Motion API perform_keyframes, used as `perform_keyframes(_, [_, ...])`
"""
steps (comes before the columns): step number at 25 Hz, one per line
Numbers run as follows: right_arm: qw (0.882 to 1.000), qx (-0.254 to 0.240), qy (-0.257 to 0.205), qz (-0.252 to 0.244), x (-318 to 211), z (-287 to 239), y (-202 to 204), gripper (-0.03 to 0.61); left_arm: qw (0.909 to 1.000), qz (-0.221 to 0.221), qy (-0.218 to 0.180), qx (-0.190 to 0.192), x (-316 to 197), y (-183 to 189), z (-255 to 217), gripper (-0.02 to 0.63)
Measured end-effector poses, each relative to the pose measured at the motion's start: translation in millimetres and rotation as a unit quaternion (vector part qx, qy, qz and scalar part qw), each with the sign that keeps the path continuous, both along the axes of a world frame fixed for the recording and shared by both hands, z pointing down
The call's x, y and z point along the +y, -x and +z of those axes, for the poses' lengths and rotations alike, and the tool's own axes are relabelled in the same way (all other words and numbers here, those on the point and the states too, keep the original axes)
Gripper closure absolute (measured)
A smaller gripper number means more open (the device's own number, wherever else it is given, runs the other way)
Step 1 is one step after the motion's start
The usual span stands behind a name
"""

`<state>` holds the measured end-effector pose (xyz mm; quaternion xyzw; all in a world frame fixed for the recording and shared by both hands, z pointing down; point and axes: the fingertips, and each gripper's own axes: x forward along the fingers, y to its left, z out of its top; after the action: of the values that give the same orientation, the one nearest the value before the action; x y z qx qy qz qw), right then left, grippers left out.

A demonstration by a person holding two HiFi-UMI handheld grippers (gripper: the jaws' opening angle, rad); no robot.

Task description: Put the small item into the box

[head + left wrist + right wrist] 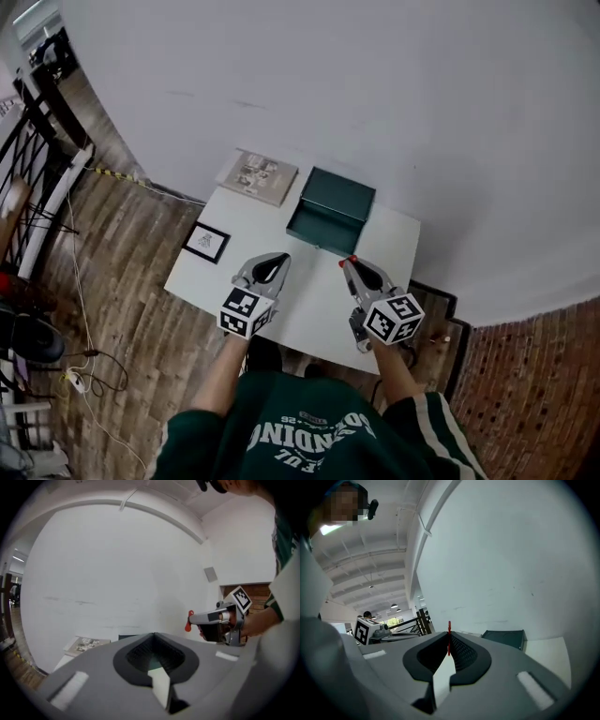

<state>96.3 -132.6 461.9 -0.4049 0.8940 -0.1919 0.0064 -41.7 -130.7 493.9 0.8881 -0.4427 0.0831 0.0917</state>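
Observation:
A dark green box (pixel 330 211) stands at the back of the white table (pixel 309 309); it also shows in the right gripper view (pixel 506 638). My right gripper (pixel 351 265) hovers just in front of the box, shut on a small red item (pixel 348 262) that sticks out at its tips. The left gripper view shows that red item (pixel 188 622) from the side, and between the right gripper's (pixel 449 634) jaws it appears as a thin red strip (pixel 449 641). My left gripper (pixel 275 261) hangs over the table left of the box, its jaws together on nothing (pixel 153 635).
A magazine (pixel 259 176) lies at the table's back left corner. A small black-framed picture (pixel 207 242) sits at the left edge. A white wall rises right behind the table. Wooden floor, a railing (pixel 37 178) and cables are to the left.

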Motion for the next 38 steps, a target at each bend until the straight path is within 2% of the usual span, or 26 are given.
perform_keyframes(5, [0.998,0.005,0.009,0.065,-39,1,3,0.563,0.9974,0.072,0.009,-0.002,-57,0,5,0.561])
perform_keyframes(11, [0.990,0.008,0.039,0.139,-58,17,12,0.563,0.9889,0.145,0.034,0.001,-94,6,20,0.561])
perform_keyframes(17, [0.984,0.011,0.053,0.172,-60,33,29,0.563,0.9809,0.188,0.050,-0.006,-110,15,39,0.561])
perform_keyframes(26, [0.982,0.015,0.073,0.173,-70,51,36,0.563,0.9782,0.197,0.066,-0.004,-119,20,52,0.561])
perform_keyframes(38, [0.987,0.048,0.091,0.126,-124,80,49,0.563,0.9812,0.168,0.095,-0.009,-139,34,78,0.561])
